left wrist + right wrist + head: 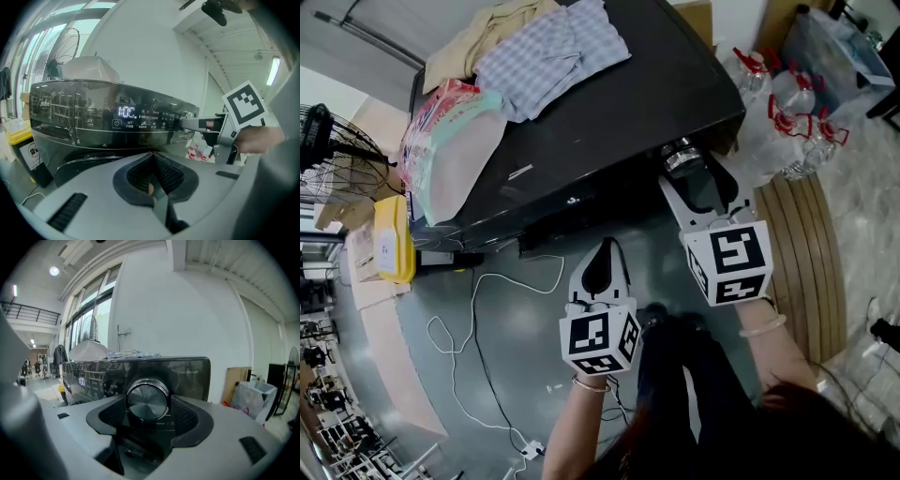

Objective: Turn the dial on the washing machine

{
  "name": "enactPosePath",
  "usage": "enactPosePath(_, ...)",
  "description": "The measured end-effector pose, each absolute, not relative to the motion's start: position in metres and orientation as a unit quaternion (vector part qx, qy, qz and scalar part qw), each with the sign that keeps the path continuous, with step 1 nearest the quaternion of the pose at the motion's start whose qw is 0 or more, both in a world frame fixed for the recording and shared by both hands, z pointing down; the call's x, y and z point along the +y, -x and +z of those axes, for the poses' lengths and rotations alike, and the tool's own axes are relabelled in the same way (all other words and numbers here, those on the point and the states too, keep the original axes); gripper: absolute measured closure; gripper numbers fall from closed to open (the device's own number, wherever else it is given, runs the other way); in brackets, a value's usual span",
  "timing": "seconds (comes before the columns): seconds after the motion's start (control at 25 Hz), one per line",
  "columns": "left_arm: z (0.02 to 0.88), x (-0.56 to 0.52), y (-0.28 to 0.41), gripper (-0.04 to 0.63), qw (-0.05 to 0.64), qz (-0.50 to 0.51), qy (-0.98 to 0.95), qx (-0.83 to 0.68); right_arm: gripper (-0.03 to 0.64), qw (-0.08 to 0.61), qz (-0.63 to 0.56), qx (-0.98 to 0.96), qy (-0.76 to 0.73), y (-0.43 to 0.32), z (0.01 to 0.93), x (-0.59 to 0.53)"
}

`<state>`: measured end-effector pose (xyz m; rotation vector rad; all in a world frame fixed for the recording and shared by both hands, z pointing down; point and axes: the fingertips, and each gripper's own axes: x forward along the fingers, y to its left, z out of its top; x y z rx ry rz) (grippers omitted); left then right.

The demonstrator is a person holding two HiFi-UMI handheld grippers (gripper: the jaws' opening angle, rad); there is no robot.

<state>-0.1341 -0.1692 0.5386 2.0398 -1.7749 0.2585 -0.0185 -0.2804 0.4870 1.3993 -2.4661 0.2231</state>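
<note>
Yellow container (pixel 392 239): floor, left of machine.
Checked cloth (pixel 553 56): lying on washing machine (pixel 619 112) top.
Left gripper (pixel 605 248): jaws pressed together, empty, held clear of the front panel.
Dial (pixel 678 155): right end of panel.
Right gripper (pixel 686 171): jaws pinching dial on both sides.
Bottles (pixel 787 122): floor, far right.

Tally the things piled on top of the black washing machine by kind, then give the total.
Cloth items: 2 (a crumpled beige fabric garment, a blue-and-white checked cloth)
Plastic bags: 1 (a pink and pale green printed plastic bag)
Total: 3, all on the glossy black washing machine
</note>
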Motion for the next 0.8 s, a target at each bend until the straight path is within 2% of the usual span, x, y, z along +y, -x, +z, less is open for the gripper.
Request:
enactPosePath(0.36,0.5404,-0.1694,0.1326,0.578,0.212,0.095,-0.734,-0.638,0.305,0.215,-0.022,-0.853,-0.476,0.025,0.4872,-0.2779)
enactPosePath(0.48,0.5398,-0.1703,0.1345,0.578,0.211,0.093,-0.733,-0.64,0.324,0.215,-0.022,-0.851,-0.479,0.0235,0.4871,-0.2785)
enactPosePath(0.8,0.5371,-0.1737,0.1361,0.578,0.208,0.091,-0.732,-0.643,0.321,0.185,0.017,-0.853,-0.487,0.0212,0.4863,-0.2793)
